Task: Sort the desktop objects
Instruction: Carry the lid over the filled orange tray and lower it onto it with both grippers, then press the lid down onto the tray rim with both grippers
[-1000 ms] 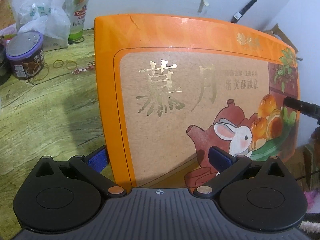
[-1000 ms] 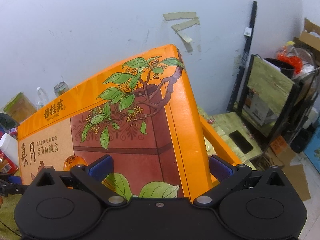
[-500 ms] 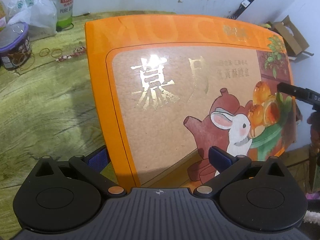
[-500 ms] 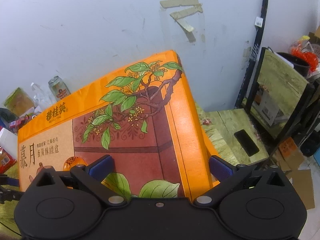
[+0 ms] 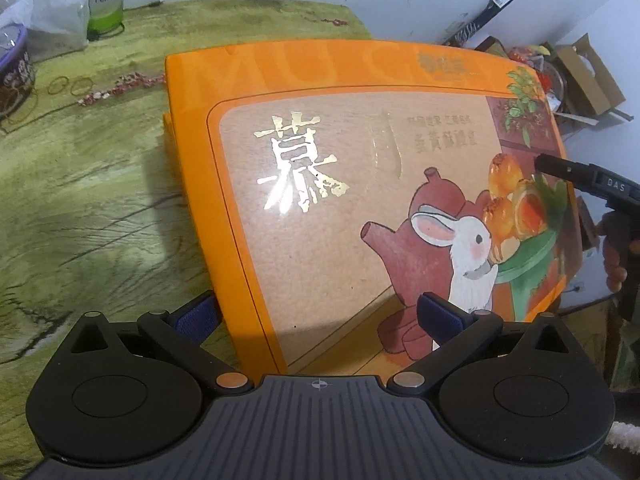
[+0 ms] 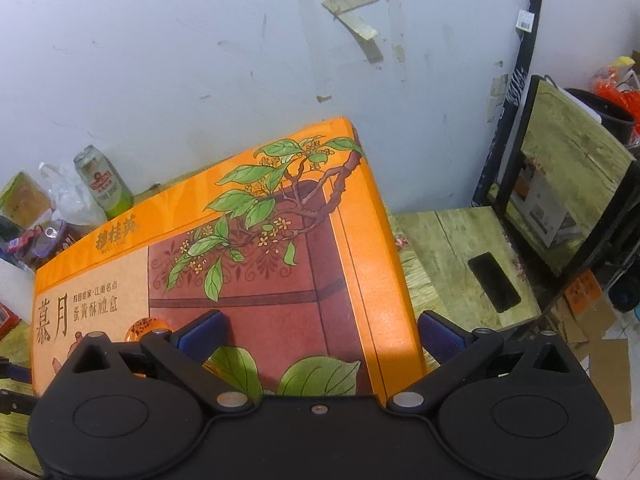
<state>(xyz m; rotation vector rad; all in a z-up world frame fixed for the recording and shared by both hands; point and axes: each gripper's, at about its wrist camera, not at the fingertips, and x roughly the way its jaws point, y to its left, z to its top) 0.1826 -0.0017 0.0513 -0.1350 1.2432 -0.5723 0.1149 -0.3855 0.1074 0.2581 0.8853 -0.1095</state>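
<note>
The left gripper (image 5: 318,316) and the right gripper (image 6: 320,330) each grip one end of the big orange box (image 5: 360,184), which fills the middle of both views. The sorting looks far from done: a can (image 6: 105,190) and a bag (image 5: 44,8) wait at upper left. The box is flat and shiny, with a white rabbit and gold letters.

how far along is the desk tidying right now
Nothing looks finished. In hand: the orange lid, straddled by the left claw and right claw, sits over its base. Left: beer can, tub and rubber bands remain out on the desk.
</note>
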